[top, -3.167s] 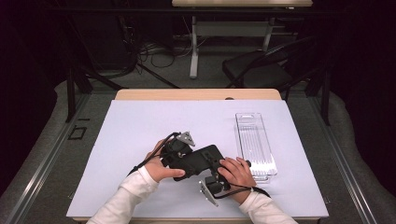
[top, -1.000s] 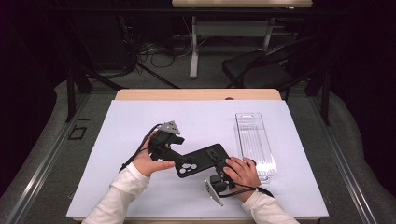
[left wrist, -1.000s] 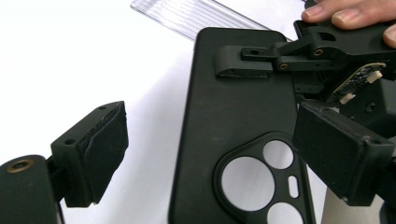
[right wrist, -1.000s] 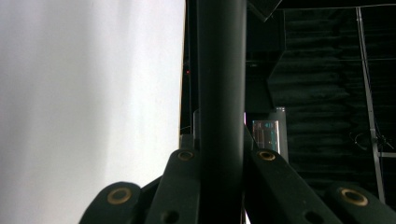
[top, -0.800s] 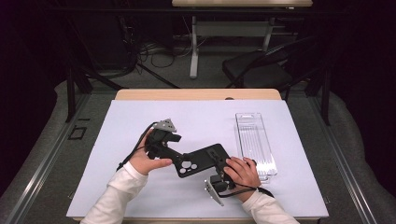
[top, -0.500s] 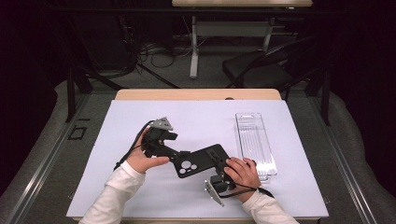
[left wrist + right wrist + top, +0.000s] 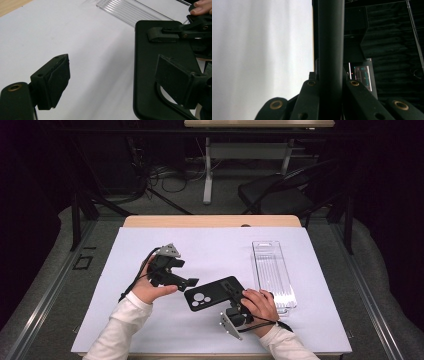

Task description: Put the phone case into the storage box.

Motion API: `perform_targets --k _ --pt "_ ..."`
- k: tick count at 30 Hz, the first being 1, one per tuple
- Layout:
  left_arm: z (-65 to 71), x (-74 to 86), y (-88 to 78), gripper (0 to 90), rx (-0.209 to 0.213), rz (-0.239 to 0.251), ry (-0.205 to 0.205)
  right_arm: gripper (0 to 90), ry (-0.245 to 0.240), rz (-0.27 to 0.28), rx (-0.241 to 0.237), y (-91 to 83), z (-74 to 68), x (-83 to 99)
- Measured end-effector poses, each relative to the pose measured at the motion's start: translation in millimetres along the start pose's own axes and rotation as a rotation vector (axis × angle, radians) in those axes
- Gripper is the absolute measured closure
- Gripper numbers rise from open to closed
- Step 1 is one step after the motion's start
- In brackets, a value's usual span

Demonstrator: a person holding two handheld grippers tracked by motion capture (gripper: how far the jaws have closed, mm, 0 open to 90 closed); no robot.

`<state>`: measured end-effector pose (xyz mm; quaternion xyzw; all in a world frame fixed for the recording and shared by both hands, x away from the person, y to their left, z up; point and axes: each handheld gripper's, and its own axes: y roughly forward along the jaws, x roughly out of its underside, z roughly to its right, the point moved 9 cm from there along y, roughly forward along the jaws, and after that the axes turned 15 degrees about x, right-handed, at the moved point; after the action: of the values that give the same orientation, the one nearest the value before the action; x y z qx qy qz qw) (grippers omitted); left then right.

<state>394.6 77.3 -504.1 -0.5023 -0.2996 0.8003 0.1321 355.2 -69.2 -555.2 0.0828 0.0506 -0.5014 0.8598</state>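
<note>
Black phone case (image 7: pixel 215 293), camera cut-outs facing up, pinched at its near right end by the closed fingers of the right gripper (image 7: pixel 235 296) and held tilted just over the white desk (image 7: pixel 220 250), near its front middle. Seen edge-on in the right gripper view, clamped squarely between those fingers (image 7: pixel 308 100). Left gripper (image 7: pixel 182 272) just beside the case's free left end, fingers (image 7: pixel 58 75) spread wide with nothing but bare desk between them. Probably a moment for taking that free end again, or for leaving the carry to the right gripper alone. For a clean re-grip: bring the left gripper sideways until the case's edge (image 7: pixel 145 62) sits well inside the gap, square the pads to the flat faces, and close on the solid border, not over the camera holes. Keep the right grip steady and level meanwhile; avoid twisting, since a thin flexible shell probably bends and slips out of a one-ended pinch. Hold off on loosening either side until the other one bites. Clear plastic tray (image 7: pixel 272 270) lying lengthwise to the right, close behind the right hand (image 7: pixel 260 302), near enough to knock on a wide swing. Mind also the cable (image 7: pixel 132 287) trailing under the left wrist. Dark chair (image 7: pixel 280 195) beyond the desk, well out of the way.
</note>
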Motion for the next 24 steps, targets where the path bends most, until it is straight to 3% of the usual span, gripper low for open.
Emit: perform_targets --k 5,14,18,24 --pt "-3.2 1.0 -3.4 13.9 -0.014 -0.001 0.001 87.2 0.038 0.004 -0.017 -0.4 0.1 -2.0" --pt "-9.4 2.4 -8.3 14.8 -0.044 0.011 -0.008 87.3 0.166 0.000 -0.062 -1.5 -0.4 -3.2" --pt "-11.1 2.8 -9.2 14.9 -0.055 0.012 -0.008 87.3 0.261 -0.009 -0.075 -1.4 2.8 -2.6" --pt "-14.5 2.7 -13.9 15.0 -0.067 0.024 -0.013 87.3 0.317 -0.016 -0.083 -2.6 6.3 -1.8"
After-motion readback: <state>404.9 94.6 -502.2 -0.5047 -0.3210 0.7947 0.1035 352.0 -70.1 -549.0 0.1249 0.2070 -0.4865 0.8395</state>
